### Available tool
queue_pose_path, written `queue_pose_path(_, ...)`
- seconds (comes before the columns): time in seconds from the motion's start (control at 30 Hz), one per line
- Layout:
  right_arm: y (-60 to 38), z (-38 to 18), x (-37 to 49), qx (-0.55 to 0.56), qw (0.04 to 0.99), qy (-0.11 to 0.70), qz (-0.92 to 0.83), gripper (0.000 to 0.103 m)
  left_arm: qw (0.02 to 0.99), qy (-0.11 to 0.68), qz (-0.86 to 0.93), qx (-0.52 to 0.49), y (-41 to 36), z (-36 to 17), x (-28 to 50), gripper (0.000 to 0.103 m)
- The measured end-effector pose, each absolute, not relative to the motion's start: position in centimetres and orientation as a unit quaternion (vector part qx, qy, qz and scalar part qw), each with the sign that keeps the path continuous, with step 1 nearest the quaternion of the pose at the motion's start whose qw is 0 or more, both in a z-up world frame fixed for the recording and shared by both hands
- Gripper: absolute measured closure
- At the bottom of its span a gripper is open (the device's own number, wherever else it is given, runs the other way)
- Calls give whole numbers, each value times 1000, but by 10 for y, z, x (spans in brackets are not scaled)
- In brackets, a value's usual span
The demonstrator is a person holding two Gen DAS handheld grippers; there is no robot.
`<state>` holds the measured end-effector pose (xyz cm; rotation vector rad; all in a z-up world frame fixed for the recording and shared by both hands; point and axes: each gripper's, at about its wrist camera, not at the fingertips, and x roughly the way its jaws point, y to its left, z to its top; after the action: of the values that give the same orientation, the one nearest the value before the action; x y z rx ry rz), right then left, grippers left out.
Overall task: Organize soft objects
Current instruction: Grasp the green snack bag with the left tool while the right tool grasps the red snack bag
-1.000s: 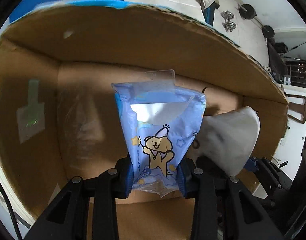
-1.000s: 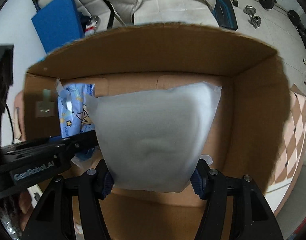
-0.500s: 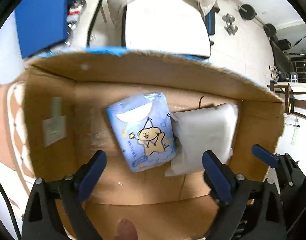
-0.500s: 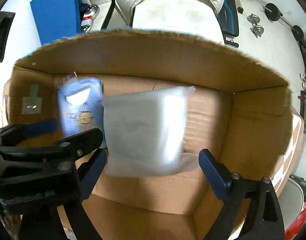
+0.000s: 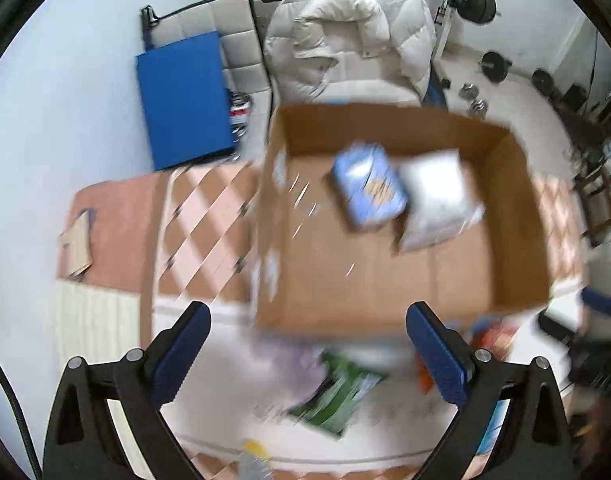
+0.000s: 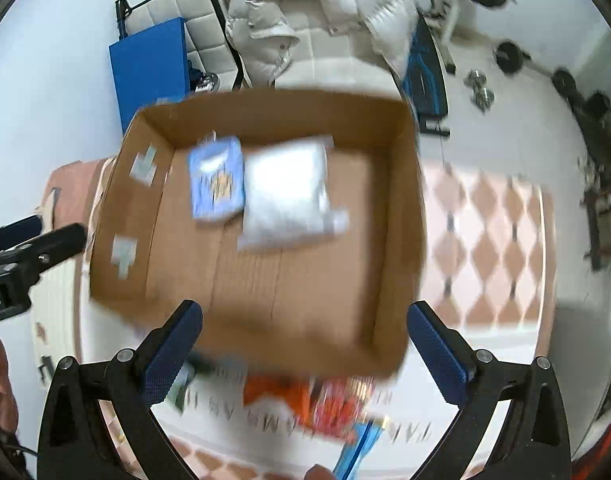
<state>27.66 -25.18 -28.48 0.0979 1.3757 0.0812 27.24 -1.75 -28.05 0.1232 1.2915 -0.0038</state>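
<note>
Two packs in one cardboard box (image 5: 517, 216): blue pack (image 5: 369, 186), white pack (image 5: 439, 200)

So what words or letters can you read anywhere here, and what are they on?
"t.AI": white letters on the left tool's black body, cut off at the right wrist view's edge.
Large grey letters on the white mat below the cardboard box: too blurred to read.
Blue bear packet in the box: print too blurred to read.
Green packet: blurred, unreadable.
White packet: no text visible.
</note>
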Motion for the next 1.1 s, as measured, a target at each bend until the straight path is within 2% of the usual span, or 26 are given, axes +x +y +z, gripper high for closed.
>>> queue_pose_path(0.07, -266, -301, 246, 56, 765, 642, 14, 0, 778, 623, -5, 78, -15, -311, 247, 3)
queue_pose_path(0.13, -274, -319, 222, 73, 754, 653, 1, 0, 754, 651, -11, 86, -14, -341, 231, 20)
queue_pose_path(0.17, -281, -333, 212, 90, 743, 663, -7, 2, 732, 675, -15, 87, -14, -365, 223, 37)
queue_pose_path(0.2, -286, -343, 206, 103, 733, 673, -11, 10, 717, 691, -19, 88, -15, -380, 218, 41)
queue_pose_path(0.23, -291, -356, 200, 117, 720, 684, -15, 20, 703, 705, -22, 89, -17, -396, 216, 41)
queue_pose_path(0.27, -294, -364, 195, 123, 713, 690, -21, 23, 692, 716, -26, 87, -19, -413, 212, 40)
queue_pose_path(0.37, -299, -395, 191, 116, 698, 706, -43, 26, 672, 735, -33, 89, -28, -442, 208, 38)
queue_pose_path(0.6, -294, -447, 193, 106, 663, 739, -52, 32, 651, 753, -36, 90, -45, -464, 207, 39)
queue_pose_path(0.63, -293, -452, 193, 108, 660, 742, -54, 34, 652, 754, -35, 77, -44, -464, 208, 41)
queue_pose_path(0.67, -293, -456, 193, 108, 657, 744, -54, 37, 650, 756, -34, 68, -43, -464, 209, 54)
queue_pose_path(0.7, -292, -459, 193, 113, 655, 745, -51, 41, 646, 761, -30, 57, -41, -465, 209, 58)
queue_pose_path(0.73, -293, -460, 192, 119, 654, 745, -48, 49, 645, 763, -27, 43, -39, -465, 209, 59)
queue_pose_path(0.8, -293, -460, 189, 117, 655, 745, -45, 53, 642, 766, -24, 13, -34, -463, 205, 61)
queue_pose_path(1.1, -288, -459, 119, 89, 629, 773, -4, 56, 622, 783, -12, -6, -31, -462, 135, 63)
